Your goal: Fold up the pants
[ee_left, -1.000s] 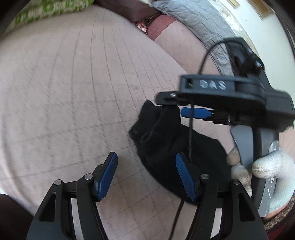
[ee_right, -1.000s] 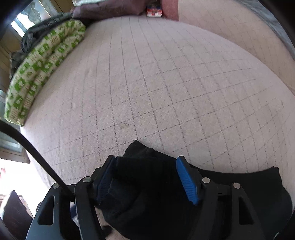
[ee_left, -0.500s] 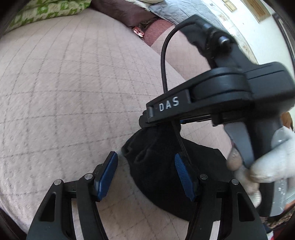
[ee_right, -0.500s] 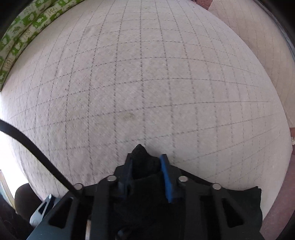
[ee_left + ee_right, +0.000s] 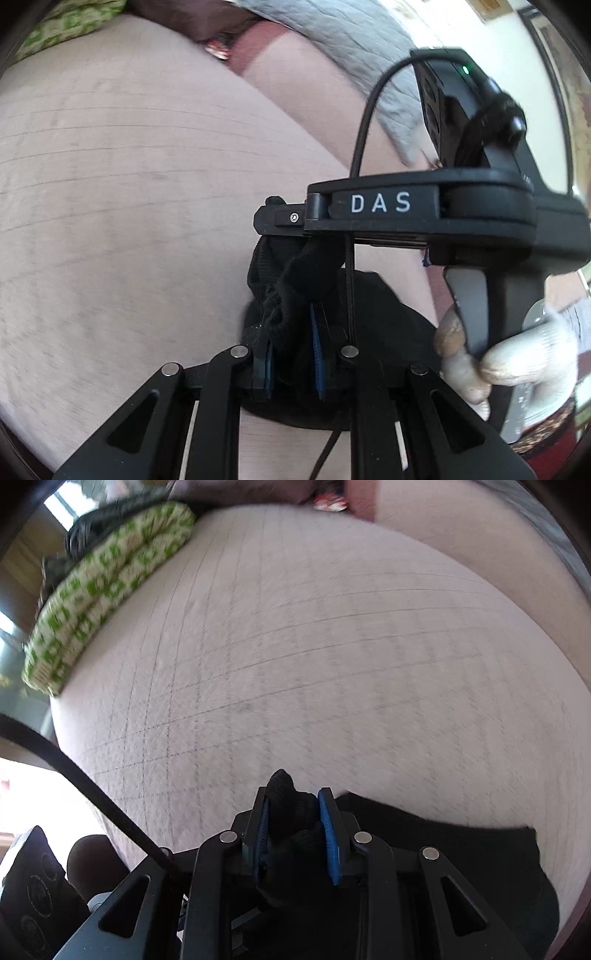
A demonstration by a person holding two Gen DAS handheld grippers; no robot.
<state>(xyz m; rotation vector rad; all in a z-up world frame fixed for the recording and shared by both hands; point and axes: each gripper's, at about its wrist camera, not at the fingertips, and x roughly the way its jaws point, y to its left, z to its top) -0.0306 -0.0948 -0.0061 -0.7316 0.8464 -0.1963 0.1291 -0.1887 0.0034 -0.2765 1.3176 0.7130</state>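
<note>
Pinkish quilted bed cover [image 5: 332, 646] w/ a faint grid pattern fills both views, blurred by motion. Black pants [image 5: 295, 284] lie bunched on the bed near its edge; most of the garment is hidden under the tool bodies or cut off at frame bottom, so the fold state can't be read. Left tool [image 5: 291, 354] is pressed together on a bunch of the fabric; right tool [image 5: 295, 827] likewise pinches a black bunch. In left wrist view the right tool's body, marked "DAS", and a gloved hand [image 5: 498, 350] block the right side. Green-patterned pillow [image 5: 99, 602] lies at the bed's far left; gray quilt [image 5: 351, 48] beyond.
</note>
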